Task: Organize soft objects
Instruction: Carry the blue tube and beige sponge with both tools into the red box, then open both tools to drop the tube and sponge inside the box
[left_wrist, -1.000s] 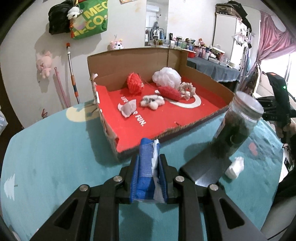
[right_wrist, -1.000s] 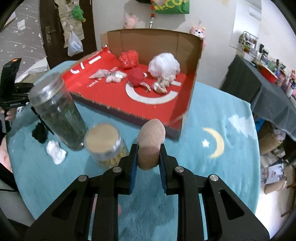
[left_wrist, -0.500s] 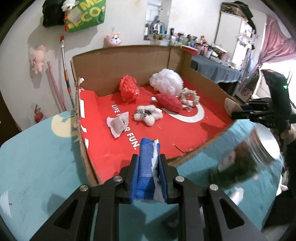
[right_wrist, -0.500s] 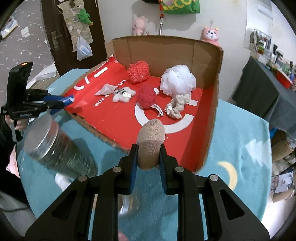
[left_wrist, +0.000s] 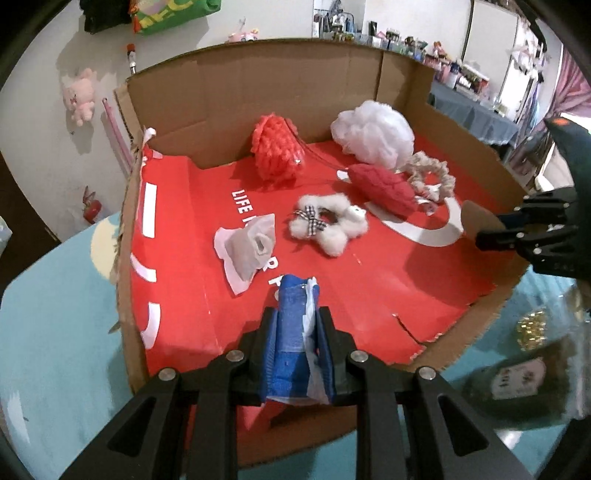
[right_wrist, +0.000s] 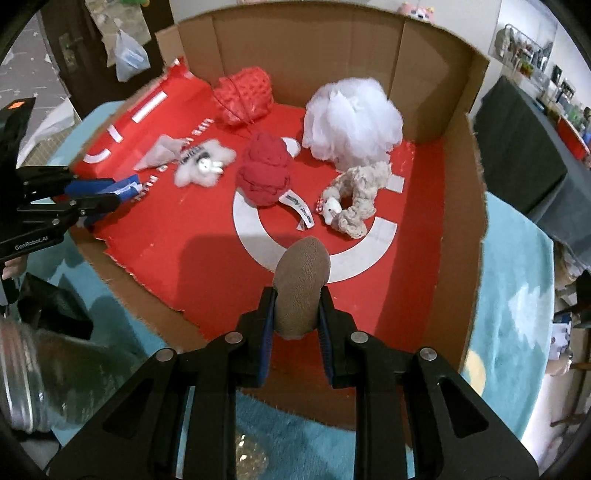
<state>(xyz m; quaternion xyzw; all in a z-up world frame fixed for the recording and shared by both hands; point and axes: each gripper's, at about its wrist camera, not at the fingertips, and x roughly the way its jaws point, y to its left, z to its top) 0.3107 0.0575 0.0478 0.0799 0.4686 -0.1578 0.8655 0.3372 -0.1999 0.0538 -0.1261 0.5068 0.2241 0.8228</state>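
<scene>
- 6 soft items already lay on the red floor of the cardboard box (right_wrist: 461, 155): a white mesh puff (right_wrist: 352, 118), a red knitted pouch (right_wrist: 243, 94), a red bundle (right_wrist: 264, 173), a beige scrunchie (right_wrist: 354, 199), a fluffy white scrunchie (left_wrist: 327, 223) and a pale fabric piece (left_wrist: 247, 247).
- The left gripper (left_wrist: 297, 328) was clamped on a folded blue cloth (left_wrist: 291, 332), held over the box's near-left floor, not yet released.
- The right gripper (right_wrist: 297, 310) was pinched on a tan pad (right_wrist: 303, 284), poised above the white ring printed on the floor.
- Judged from this, 2 drops remained; both looked close to release.
- The jars on the teal table (right_wrist: 517, 266) sat outside the box, too blurred to show whether other soft items remained.
</scene>
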